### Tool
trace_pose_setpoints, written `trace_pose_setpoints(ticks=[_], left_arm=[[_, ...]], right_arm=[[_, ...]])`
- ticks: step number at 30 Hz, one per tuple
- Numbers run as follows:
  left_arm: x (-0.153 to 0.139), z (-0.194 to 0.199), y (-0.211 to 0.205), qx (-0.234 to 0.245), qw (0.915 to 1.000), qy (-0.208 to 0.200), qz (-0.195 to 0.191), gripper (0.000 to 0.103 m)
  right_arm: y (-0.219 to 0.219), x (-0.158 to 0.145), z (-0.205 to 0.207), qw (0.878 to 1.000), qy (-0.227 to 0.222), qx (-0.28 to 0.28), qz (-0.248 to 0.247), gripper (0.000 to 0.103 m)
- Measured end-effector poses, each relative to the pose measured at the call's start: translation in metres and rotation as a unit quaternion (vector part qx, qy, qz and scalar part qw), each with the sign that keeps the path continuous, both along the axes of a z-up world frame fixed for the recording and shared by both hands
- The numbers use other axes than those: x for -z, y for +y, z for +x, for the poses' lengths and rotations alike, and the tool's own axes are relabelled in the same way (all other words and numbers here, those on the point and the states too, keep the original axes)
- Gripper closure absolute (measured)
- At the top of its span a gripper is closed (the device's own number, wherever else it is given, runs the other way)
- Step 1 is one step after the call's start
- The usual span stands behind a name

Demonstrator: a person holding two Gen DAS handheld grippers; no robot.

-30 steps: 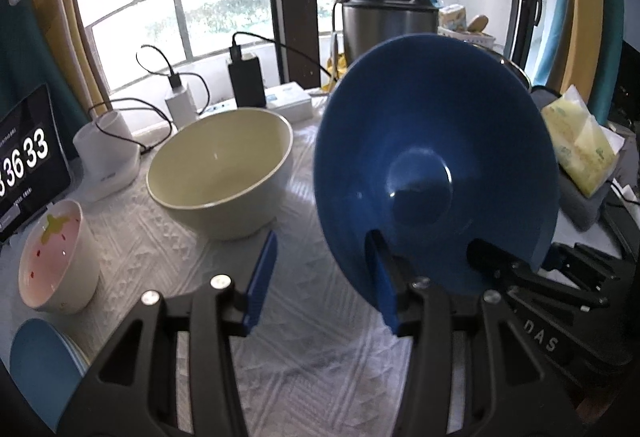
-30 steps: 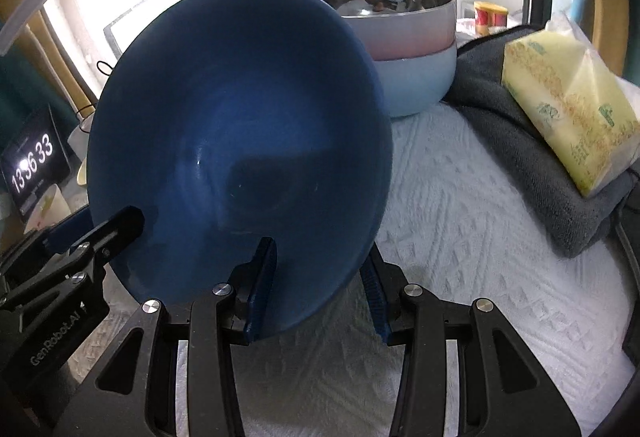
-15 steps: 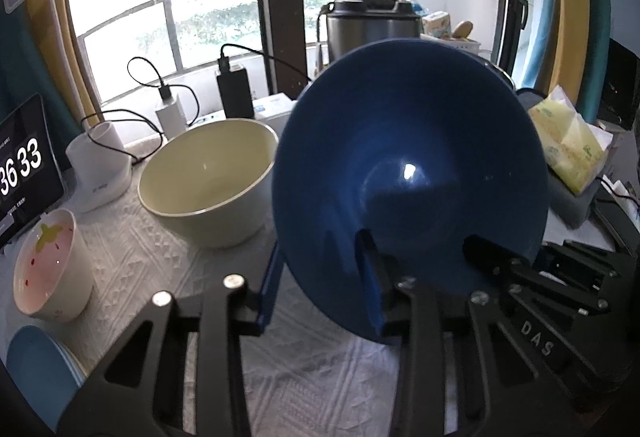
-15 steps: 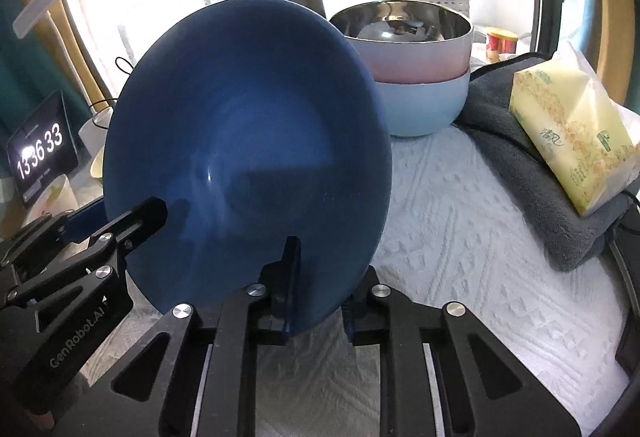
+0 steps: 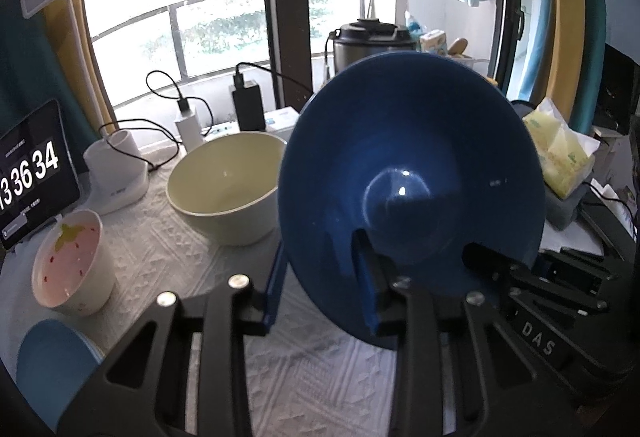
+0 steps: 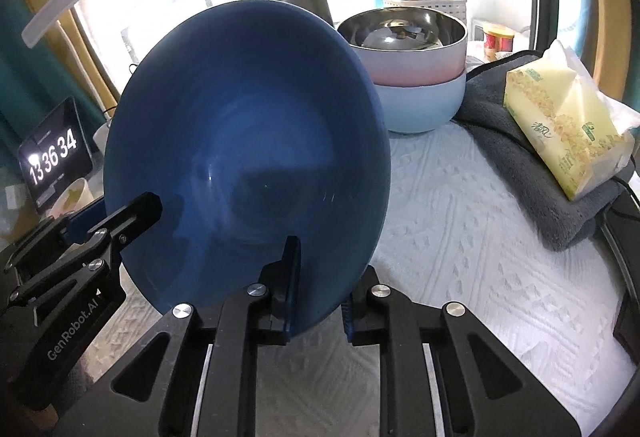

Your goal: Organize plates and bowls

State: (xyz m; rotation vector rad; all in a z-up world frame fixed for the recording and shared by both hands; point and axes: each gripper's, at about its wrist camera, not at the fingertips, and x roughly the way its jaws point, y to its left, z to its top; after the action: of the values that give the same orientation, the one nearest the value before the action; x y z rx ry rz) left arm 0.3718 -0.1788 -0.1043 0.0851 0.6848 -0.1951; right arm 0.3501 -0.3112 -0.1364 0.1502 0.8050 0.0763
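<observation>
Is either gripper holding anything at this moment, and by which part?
Both hold the dark blue bowl by its lower rim, tilted on edge. The left gripper and the right gripper each have one finger inside and one outside the wall.

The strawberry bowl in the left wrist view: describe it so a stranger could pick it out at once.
Start at the digital clock standing at the left edge of the white tablecloth. Just in front of it sits the strawberry bowl, with a light blue plate nearer the camera. It is the smallest bowl there, white outside and pink inside with a green leaf print, unlike the plain cream bowl to its right.
</observation>
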Motion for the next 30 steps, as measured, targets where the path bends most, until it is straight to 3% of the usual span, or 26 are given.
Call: trace_pose_setpoints(ticks=[30], left_arm=[[-0.024,-0.084,0.054,-0.016,0.9996,-0.012,-0.020,0.070]], right_arm=[[0.043,-0.024,-0.069,1.000,-0.005,-0.021,0.006,0.083]])
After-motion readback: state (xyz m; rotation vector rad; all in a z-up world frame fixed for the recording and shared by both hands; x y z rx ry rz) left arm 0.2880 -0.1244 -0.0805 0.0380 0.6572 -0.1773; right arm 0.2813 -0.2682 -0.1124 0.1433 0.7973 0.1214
